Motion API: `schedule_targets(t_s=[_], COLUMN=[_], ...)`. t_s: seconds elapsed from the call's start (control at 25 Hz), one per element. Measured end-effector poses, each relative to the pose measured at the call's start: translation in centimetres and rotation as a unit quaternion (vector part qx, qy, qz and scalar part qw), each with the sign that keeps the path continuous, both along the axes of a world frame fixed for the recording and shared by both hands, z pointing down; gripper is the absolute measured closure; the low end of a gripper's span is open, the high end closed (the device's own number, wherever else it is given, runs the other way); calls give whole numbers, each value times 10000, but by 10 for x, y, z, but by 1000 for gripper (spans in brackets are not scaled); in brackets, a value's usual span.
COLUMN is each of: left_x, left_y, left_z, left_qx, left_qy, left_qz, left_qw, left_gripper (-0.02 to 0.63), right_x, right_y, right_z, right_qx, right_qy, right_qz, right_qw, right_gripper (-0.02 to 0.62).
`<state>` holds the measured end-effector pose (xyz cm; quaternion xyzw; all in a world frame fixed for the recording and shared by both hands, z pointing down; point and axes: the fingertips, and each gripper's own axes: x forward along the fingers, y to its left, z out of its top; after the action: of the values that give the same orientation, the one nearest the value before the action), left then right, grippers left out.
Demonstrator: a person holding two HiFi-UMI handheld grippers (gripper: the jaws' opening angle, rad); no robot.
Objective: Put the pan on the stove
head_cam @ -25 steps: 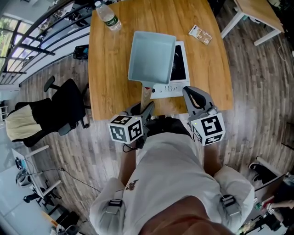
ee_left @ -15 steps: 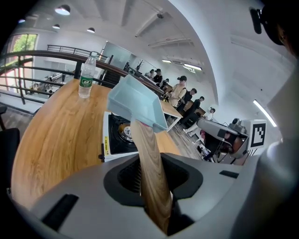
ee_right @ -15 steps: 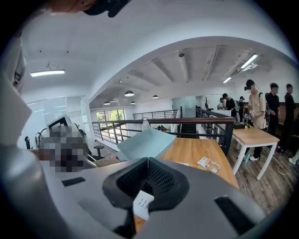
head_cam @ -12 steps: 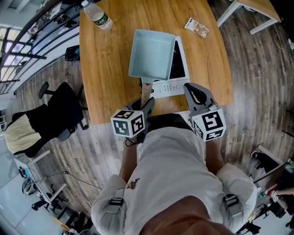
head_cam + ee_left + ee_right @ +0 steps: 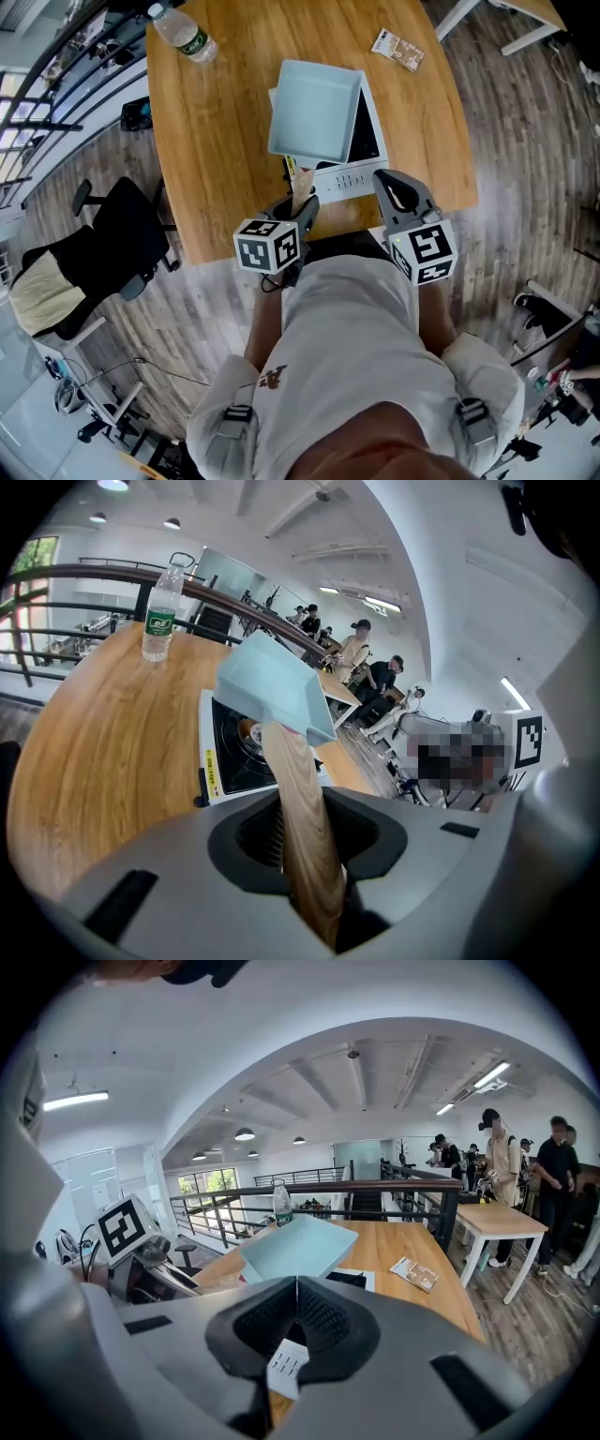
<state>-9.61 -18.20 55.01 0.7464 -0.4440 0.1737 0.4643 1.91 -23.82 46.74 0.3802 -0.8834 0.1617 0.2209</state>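
A light blue square pan (image 5: 316, 111) with a wooden handle (image 5: 301, 190) hangs tilted over the white stove (image 5: 367, 161) with its black top, covering most of it. My left gripper (image 5: 298, 210) is shut on the handle's near end. In the left gripper view the handle (image 5: 302, 808) runs up between the jaws to the pan (image 5: 274, 688), with the stove (image 5: 228, 754) showing under it. My right gripper (image 5: 397, 195) sits at the table's near edge, right of the stove, shut and holding nothing. In the right gripper view the pan (image 5: 298, 1246) lies ahead, partly hiding the stove (image 5: 354, 1280).
A water bottle (image 5: 180, 34) stands at the far left of the wooden table (image 5: 216, 141). A small packet (image 5: 397, 50) lies at the far right. A black office chair (image 5: 112, 253) stands left of the table, and another table (image 5: 492, 1218) with people beyond it is to the right.
The head view has shifted, so the table sits further left in the picture. The pan stays over the stove in my left gripper's hold. The right gripper has hardly moved.
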Motion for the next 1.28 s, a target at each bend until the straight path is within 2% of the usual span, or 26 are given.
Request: schedule_targets(t_s=[1.28], left_x=[6], left_y=[-4], left_z=[64], left_qx=[-520], left_qy=[34], left_qz=[390], left_qw=[9979], left_gripper=[494], right_x=[1], right_y=[-6], right_z=[52], right_qx=[-559], right_qy=[330], right_qz=[281], right_qw=[9975], right_gripper=[574])
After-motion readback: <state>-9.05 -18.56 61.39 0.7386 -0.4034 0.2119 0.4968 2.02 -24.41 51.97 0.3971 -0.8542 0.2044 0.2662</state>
